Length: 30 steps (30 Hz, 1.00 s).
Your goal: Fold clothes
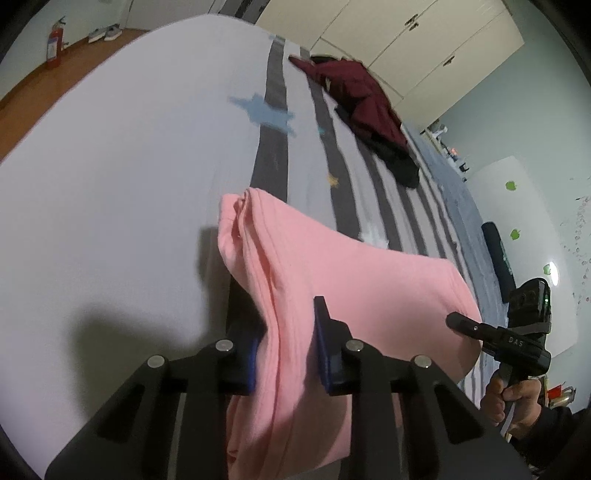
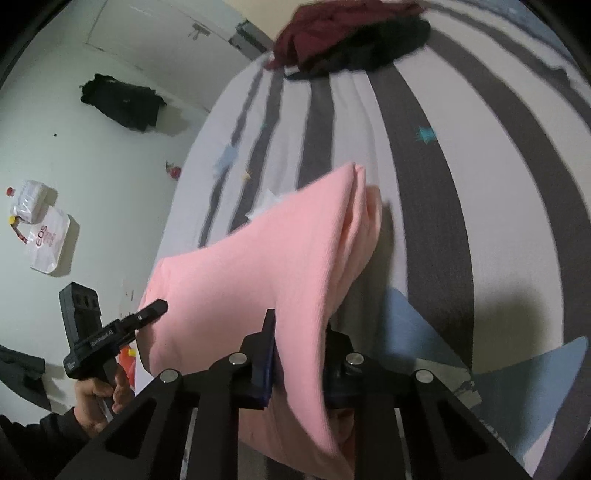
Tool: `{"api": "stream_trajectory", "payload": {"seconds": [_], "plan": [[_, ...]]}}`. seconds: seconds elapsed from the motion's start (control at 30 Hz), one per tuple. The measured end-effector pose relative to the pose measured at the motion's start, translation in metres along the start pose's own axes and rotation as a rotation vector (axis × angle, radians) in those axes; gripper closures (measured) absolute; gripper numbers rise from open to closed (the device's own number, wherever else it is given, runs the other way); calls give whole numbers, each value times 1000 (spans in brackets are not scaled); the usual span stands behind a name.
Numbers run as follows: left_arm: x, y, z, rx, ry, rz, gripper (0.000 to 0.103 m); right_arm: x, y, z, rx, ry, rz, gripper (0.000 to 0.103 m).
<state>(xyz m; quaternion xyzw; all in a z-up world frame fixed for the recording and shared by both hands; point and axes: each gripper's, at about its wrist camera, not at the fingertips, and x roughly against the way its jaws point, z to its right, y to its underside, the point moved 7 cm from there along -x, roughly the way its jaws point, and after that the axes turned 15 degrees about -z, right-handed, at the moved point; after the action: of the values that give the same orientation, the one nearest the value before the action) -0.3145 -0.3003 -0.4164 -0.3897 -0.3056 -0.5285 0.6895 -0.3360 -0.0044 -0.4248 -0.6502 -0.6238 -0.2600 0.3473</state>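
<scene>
A pink garment (image 1: 332, 280) hangs stretched between both grippers above a striped bedsheet (image 1: 129, 155). My left gripper (image 1: 286, 332) is shut on one bunched edge of it, cloth filling the gap between the blue pads (image 1: 325, 343). My right gripper (image 2: 299, 354) is shut on the opposite edge of the pink garment (image 2: 266, 266). Each gripper shows in the other's view: the right gripper (image 1: 458, 321) held by a hand at the lower right, the left gripper (image 2: 155, 308) at the lower left. A dark red and black pile of clothes (image 1: 365, 107) lies farther up the bed.
White wardrobe doors (image 1: 424, 48) stand past the bed. A fire extinguisher (image 1: 54, 44) and shoes (image 1: 105, 33) sit on the wooden floor. In the right wrist view, a black garment (image 2: 122, 103), a plastic bag (image 2: 48, 240) and a bottle (image 2: 29, 201) lie on the pale floor.
</scene>
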Motion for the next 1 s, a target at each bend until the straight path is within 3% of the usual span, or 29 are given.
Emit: {"api": "stream_trajectory", "payload": {"seconds": [0.27, 0.5, 0.67, 0.83, 1.0], "plan": [[46, -88, -26, -72, -46, 56, 82, -5, -62, -64, 42, -30, 80, 87], [59, -178, -101, -107, -142, 32, 82, -73, -125, -109, 27, -46, 90, 87], [67, -218, -155, -75, -158, 31, 82, -124, -170, -141, 12, -56, 95, 87], [64, -241, -183, -50, -162, 21, 82, -161, -209, -166, 10, -56, 99, 87], [55, -253, -199, -49, -194, 8, 82, -180, -224, -169, -17, -53, 96, 87]]}}
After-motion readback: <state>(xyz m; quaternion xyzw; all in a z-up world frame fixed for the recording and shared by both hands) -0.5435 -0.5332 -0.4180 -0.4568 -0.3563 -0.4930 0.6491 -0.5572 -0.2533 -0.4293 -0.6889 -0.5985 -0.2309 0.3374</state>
